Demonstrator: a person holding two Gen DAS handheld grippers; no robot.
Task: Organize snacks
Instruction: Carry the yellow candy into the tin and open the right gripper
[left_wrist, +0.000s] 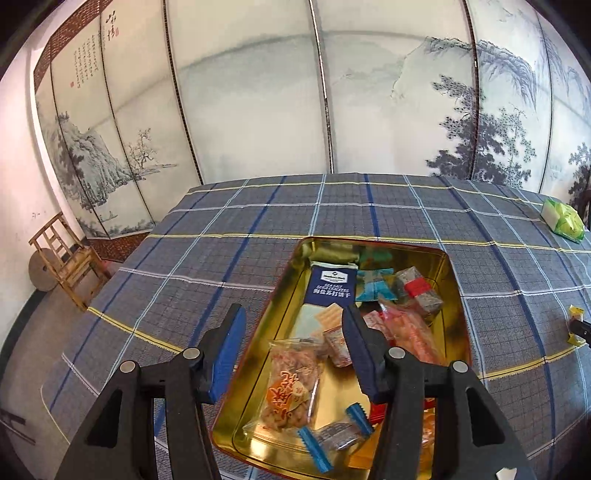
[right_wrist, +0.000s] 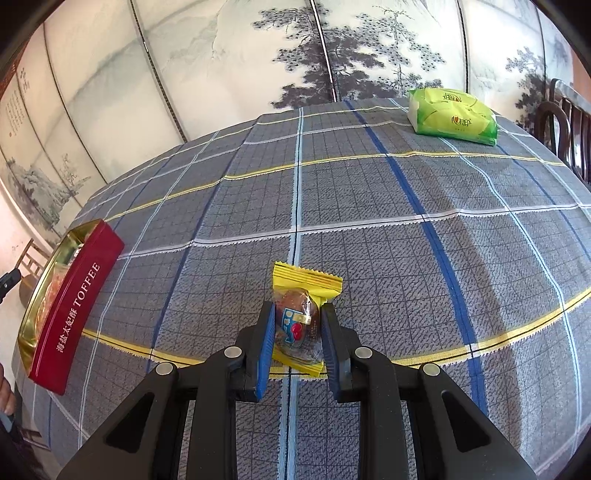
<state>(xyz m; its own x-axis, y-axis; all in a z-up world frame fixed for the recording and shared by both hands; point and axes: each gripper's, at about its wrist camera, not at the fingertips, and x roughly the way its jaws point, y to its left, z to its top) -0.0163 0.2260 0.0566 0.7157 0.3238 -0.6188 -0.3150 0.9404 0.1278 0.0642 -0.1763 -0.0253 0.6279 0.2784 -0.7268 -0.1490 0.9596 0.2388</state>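
1. A yellow-ended clear-wrapped snack packet (right_wrist: 301, 325) is clamped between the blue pads of the right gripper (right_wrist: 297, 325), near the plaid tablecloth (right_wrist: 369, 229).
2. The left gripper (left_wrist: 293, 354) is held wide, gripping nothing, over the red, gold-lined rectangular toffee tin (left_wrist: 456, 295) of wrapped snacks.
3. Bare cloth is seen between packet and tin.
4. A green tissue pack (right_wrist: 452, 116) is set near the far edge.

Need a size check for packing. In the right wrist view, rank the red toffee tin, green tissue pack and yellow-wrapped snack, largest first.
1. Red toffee tin
2. Green tissue pack, though it lies farthest away, so its true size is unsure
3. Yellow-wrapped snack, nearest the camera yet smallest
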